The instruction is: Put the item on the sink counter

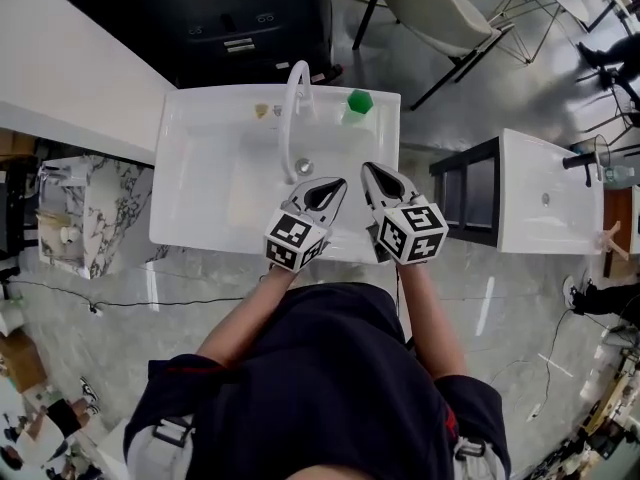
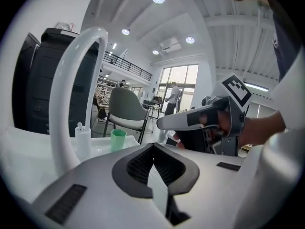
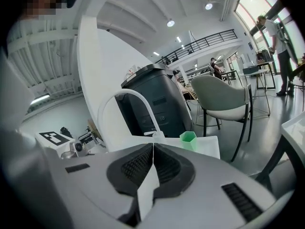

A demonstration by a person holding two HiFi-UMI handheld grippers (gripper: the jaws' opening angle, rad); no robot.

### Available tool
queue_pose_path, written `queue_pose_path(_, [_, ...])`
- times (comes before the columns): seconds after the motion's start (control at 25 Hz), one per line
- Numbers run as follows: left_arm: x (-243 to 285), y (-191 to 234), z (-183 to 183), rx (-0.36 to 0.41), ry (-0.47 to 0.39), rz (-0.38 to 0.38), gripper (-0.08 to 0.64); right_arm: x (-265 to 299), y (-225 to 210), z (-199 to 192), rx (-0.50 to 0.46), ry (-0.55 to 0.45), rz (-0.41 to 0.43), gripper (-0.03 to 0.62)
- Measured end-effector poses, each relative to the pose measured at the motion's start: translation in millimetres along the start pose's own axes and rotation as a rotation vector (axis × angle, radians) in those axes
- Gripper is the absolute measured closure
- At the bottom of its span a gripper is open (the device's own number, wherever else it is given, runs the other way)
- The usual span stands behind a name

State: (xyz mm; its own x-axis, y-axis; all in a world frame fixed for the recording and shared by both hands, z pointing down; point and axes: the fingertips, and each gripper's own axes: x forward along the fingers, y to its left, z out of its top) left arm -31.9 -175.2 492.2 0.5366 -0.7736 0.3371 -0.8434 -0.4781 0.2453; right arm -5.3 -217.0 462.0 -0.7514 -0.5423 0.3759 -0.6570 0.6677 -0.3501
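Note:
A white sink point(image 1: 200, 168) with a tall arched faucet point(image 1: 292, 118) lies below me. On its back right counter stands a green cup point(image 1: 359, 101), with a small clear bottle point(image 2: 82, 140) next to it. My left gripper point(image 1: 335, 184) and right gripper point(image 1: 368, 169) hover side by side over the basin's front right part, both shut with nothing between their jaws. In the left gripper view the faucet point(image 2: 62, 104) arches at the left, the cup point(image 2: 117, 140) beyond it, the right gripper point(image 2: 190, 120) alongside. The right gripper view shows the cup point(image 3: 188, 140) and faucet point(image 3: 128, 99) ahead.
A small tan object point(image 1: 262, 110) lies on the back counter left of the faucet. A black machine point(image 1: 250, 18) stands behind the sink, a chair point(image 1: 430, 8) to its right. A second white sink point(image 1: 550, 193) is at the right, a marbled box point(image 1: 85, 213) at the left.

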Motion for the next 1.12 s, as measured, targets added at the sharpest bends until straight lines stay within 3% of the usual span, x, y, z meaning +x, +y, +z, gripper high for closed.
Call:
queue_pose_path(0.6, [-66.5,2.7,9.5,0.049,-0.039,-0.024,0.546,-8.9,58.2,4.4,0.011,-0.066,0.013,0.558])
queue_pose_path(1.12, [-115.2,23.5,29.2,0.095,-0.097,0.005,0.546,-11.2,102.8,7.2,-0.018,-0.104,0.01,0.558])
